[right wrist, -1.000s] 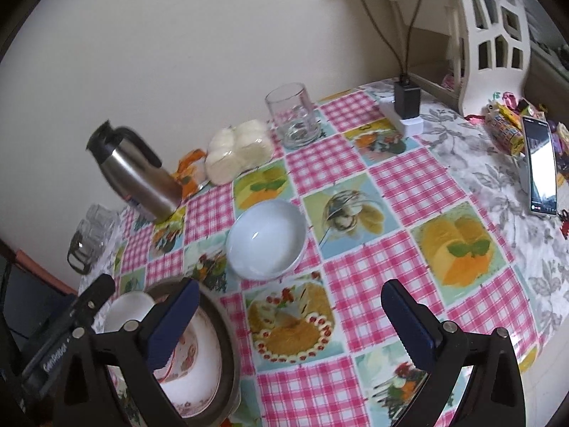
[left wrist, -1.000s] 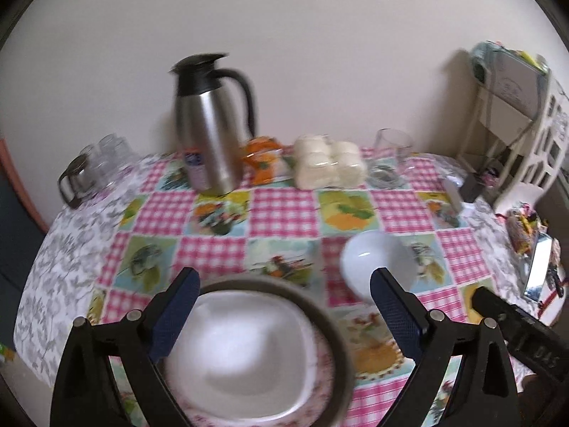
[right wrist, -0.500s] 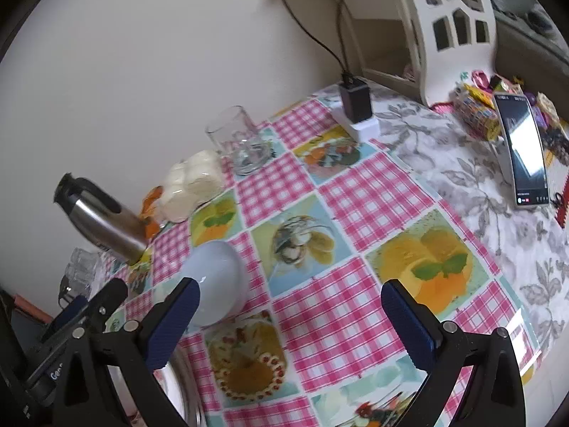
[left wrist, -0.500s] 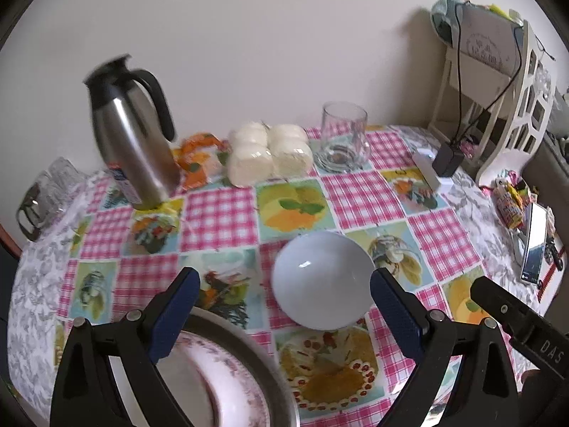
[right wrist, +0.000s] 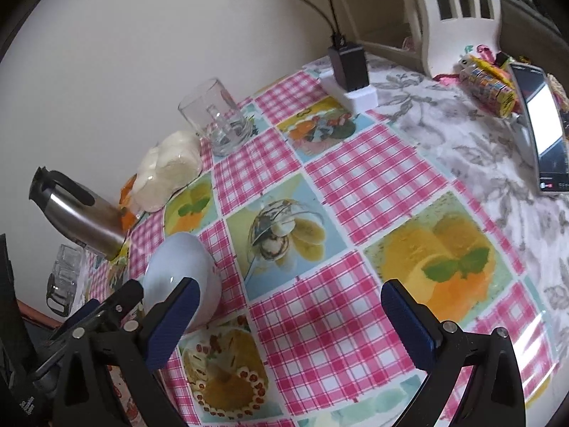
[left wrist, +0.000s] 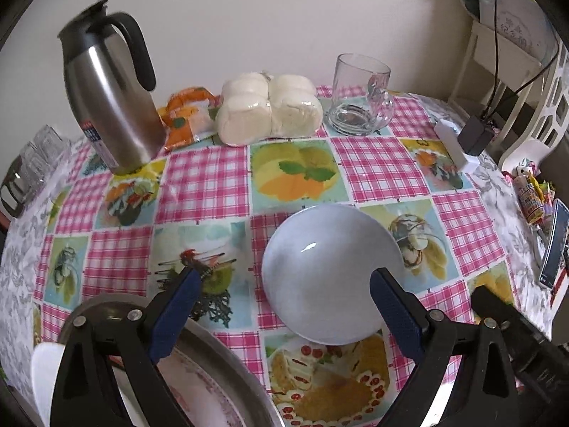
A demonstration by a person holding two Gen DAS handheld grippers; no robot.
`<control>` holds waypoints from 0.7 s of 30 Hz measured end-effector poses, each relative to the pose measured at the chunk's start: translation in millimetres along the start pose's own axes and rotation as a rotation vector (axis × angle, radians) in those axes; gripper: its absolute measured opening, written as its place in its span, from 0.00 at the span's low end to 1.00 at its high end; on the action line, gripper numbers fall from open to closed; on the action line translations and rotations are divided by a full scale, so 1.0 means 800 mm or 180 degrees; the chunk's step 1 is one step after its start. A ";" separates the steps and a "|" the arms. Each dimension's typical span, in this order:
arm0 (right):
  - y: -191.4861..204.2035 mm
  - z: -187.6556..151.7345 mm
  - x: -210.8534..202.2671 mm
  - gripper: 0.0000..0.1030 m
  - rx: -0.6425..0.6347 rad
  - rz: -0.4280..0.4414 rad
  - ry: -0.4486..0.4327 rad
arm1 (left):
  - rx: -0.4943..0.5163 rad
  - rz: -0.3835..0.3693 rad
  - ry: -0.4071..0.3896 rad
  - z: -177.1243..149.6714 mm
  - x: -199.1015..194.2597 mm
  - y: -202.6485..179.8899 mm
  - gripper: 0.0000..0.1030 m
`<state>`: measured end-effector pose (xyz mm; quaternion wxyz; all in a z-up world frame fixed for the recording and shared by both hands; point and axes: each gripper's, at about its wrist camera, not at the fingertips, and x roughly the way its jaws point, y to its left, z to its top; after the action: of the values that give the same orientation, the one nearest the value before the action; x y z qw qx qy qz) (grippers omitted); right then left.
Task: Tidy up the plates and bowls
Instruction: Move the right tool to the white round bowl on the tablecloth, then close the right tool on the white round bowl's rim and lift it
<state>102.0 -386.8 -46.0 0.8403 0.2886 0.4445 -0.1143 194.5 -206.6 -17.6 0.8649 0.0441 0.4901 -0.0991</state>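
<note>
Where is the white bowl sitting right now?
In the left wrist view the white bowl rests on the checked tablecloth ahead of the open left gripper, nearer its right finger, with the plate stack lower left.

Almost no readable text. A white board [left wrist: 517,25] on the rack at upper right of the left wrist view carried faint grey printed characters, too blurred to read. The steel thermos [left wrist: 106,96] had a small red-and-blue label near its base, illegible. The phone screen [right wrist: 544,131] at right edge of the right wrist view showed no legible writing.
</note>
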 end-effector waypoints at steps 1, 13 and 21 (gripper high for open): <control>0.002 -0.001 0.004 1.00 -0.0006 0.0000 0.0021 | 0.0000 -0.0010 0.0010 0.000 0.002 -0.001 0.93; 0.036 -0.015 0.032 0.90 -0.0205 0.0029 0.0148 | -0.0238 -0.0067 0.0127 0.005 0.020 0.022 0.85; 0.056 -0.025 0.059 0.79 -0.0273 0.0072 0.0309 | -0.0282 -0.0156 0.0204 0.005 0.027 0.020 0.77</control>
<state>136.1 -336.1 -75.9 0.8305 0.2626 0.4860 -0.0716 211.7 -193.9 -34.3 0.8471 -0.0031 0.5224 -0.0970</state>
